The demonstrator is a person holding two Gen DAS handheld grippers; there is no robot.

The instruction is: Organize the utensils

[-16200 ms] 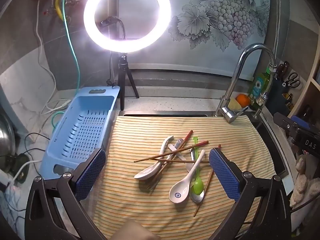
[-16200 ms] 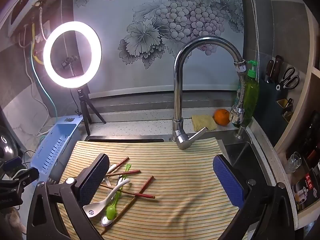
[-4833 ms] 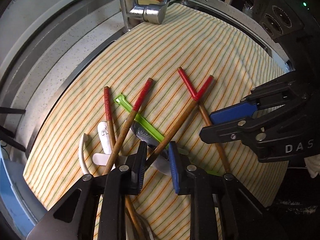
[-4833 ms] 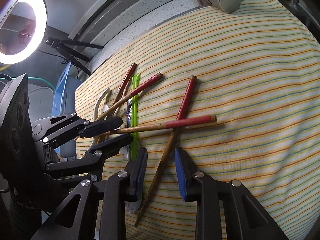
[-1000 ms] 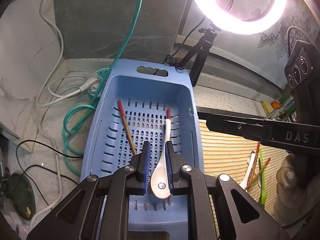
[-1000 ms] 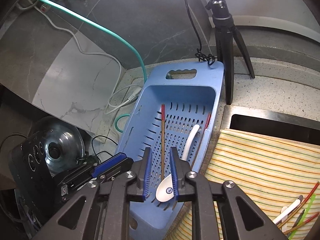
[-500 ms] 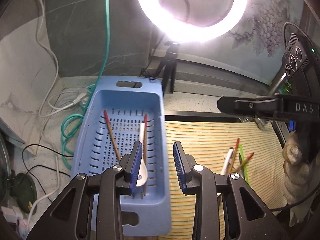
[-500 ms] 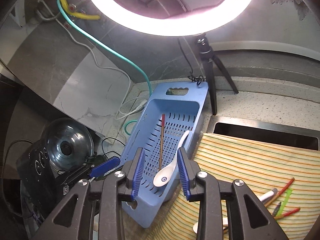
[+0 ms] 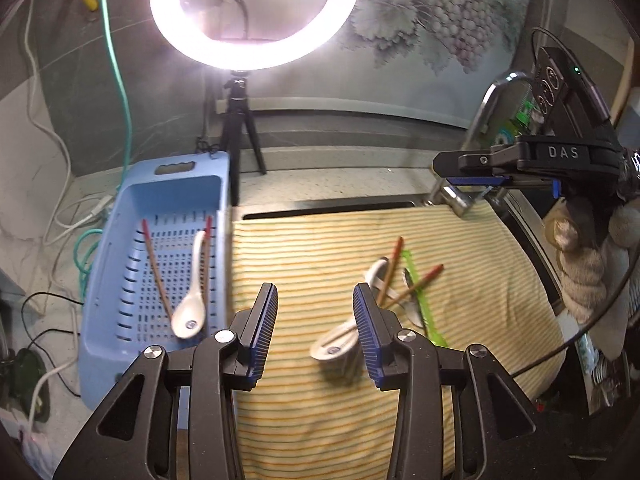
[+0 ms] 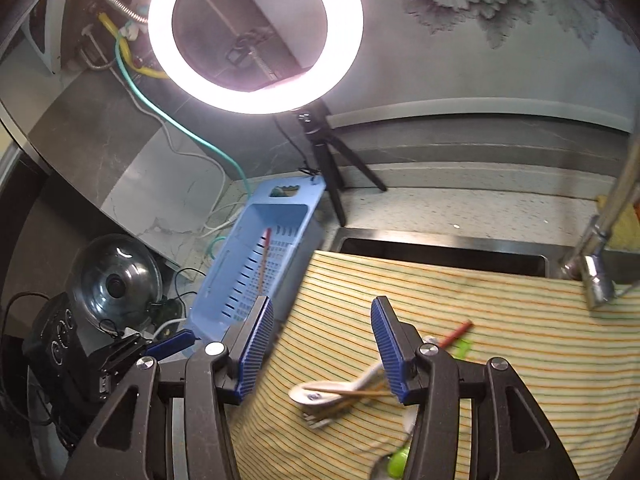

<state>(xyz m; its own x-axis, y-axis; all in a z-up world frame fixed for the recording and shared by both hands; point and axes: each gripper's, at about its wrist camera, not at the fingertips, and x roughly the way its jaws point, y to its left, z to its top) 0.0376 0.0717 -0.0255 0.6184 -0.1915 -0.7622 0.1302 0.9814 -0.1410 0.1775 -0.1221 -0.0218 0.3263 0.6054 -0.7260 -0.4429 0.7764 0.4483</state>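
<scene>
The blue basket (image 9: 120, 280) at the left holds a white spoon (image 9: 191, 312) and two red-tipped chopsticks (image 9: 156, 268). My left gripper (image 9: 315, 300) hangs over the striped cloth (image 9: 320, 240) just right of the basket, its jaws opening with nothing between them. More utensils lie on the cloth: a white spoon (image 9: 336, 344), chopsticks (image 9: 416, 284) and a green spoon (image 9: 424, 308). My right gripper (image 10: 323, 320) is also opening and empty, above the cloth's left part, with a white spoon (image 10: 316, 394) and a chopstick (image 10: 456, 330) below it. The basket (image 10: 240, 232) is to its left.
A lit ring light (image 9: 256, 12) on a tripod (image 9: 240, 136) stands behind the basket. A faucet (image 10: 596, 276) rises at the cloth's far right corner. Cables (image 9: 56, 208) lie left of the basket, and a pot lid (image 10: 116, 280) sits at the left.
Both grippers moved right from above the basket to over the cloth, rose a little, and their jaws widened. The white spoon and chopsticks stayed in the basket.
</scene>
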